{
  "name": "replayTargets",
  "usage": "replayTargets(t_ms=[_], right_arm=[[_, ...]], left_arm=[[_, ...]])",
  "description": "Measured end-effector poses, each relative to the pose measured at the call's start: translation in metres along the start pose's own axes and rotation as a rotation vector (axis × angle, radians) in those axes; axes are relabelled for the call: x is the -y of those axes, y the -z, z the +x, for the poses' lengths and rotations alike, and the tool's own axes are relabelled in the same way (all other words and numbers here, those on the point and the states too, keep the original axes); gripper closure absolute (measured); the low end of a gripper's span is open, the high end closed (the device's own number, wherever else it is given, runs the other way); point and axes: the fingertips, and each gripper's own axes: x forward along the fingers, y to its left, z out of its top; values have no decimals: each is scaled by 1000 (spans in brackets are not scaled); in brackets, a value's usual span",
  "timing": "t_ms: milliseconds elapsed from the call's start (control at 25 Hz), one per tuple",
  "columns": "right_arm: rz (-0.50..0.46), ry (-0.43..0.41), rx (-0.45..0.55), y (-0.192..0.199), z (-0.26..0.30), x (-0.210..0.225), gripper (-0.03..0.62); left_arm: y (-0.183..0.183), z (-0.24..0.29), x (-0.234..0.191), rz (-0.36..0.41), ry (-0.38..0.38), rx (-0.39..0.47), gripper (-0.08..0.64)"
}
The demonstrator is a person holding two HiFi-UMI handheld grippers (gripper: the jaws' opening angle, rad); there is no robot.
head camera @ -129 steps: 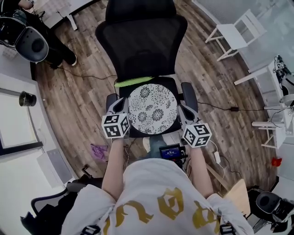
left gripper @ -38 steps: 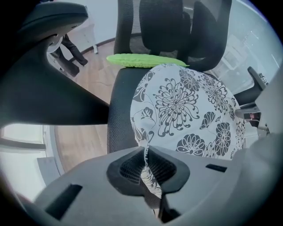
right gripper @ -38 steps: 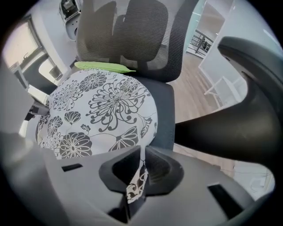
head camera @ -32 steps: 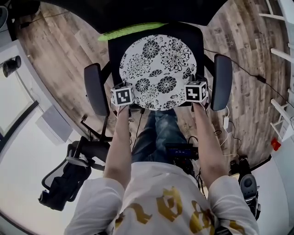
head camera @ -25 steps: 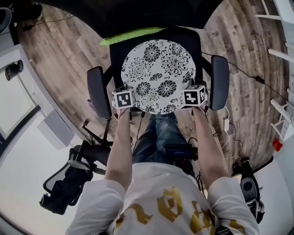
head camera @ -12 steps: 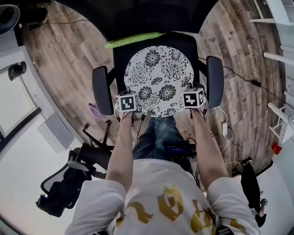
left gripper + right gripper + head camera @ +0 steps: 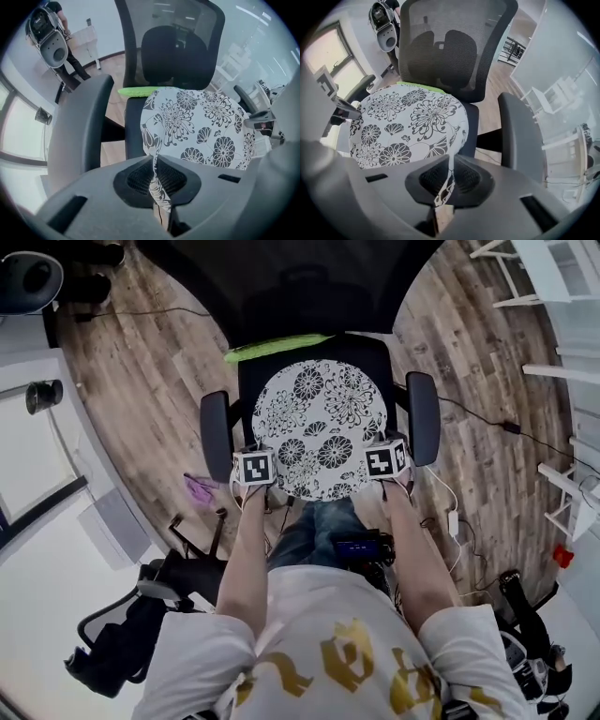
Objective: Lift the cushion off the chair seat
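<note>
A round white cushion [image 7: 321, 426] with black flowers hangs just above the black chair seat [image 7: 370, 354], its near edge raised. My left gripper [image 7: 255, 468] is shut on the cushion's front-left rim, and the fabric edge [image 7: 157, 187] is pinched between its jaws. On the front-right rim my right gripper [image 7: 385, 460] is shut too, with a fold of cushion [image 7: 443, 185] clamped in it. The cushion [image 7: 197, 124] spreads away from both grippers toward the backrest [image 7: 454, 47].
Two black armrests [image 7: 215, 432] [image 7: 422, 416] flank the cushion. A green strip [image 7: 277, 347] lies at the back of the seat. Another black chair [image 7: 141, 615] stands at the lower left, white furniture legs [image 7: 562, 296] at the right. A cable [image 7: 487, 423] runs over the wood floor.
Both grippers have risen with the cushion's front edge in them. The chair looks smaller and farther below than a second ago.
</note>
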Motion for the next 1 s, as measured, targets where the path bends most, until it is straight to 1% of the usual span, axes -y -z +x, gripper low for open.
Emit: replayTargets(t_ms=[80, 280, 520, 680, 840, 920, 1000], right_arm=[[-3, 3, 1, 5, -9, 2, 565], [29, 2, 27, 18, -29, 2, 565], [38, 7, 68, 15, -49, 0, 565], [42, 9, 84, 18, -64, 1, 565], [77, 10, 127, 12, -86, 7, 565], [89, 15, 155, 6, -98, 10, 565], [101, 2, 185, -1, -109, 10, 565]], left_arm=[[-1, -9, -1, -2, 1, 13, 541], [-1, -27, -1, 9, 14, 36, 541], [-5, -46, 0, 46, 28, 71, 541], [-8, -68, 1, 55, 40, 94, 541], [-14, -85, 7, 92, 59, 127, 541], [-17, -93, 9, 98, 70, 144, 541], [-23, -104, 11, 102, 81, 165, 541]])
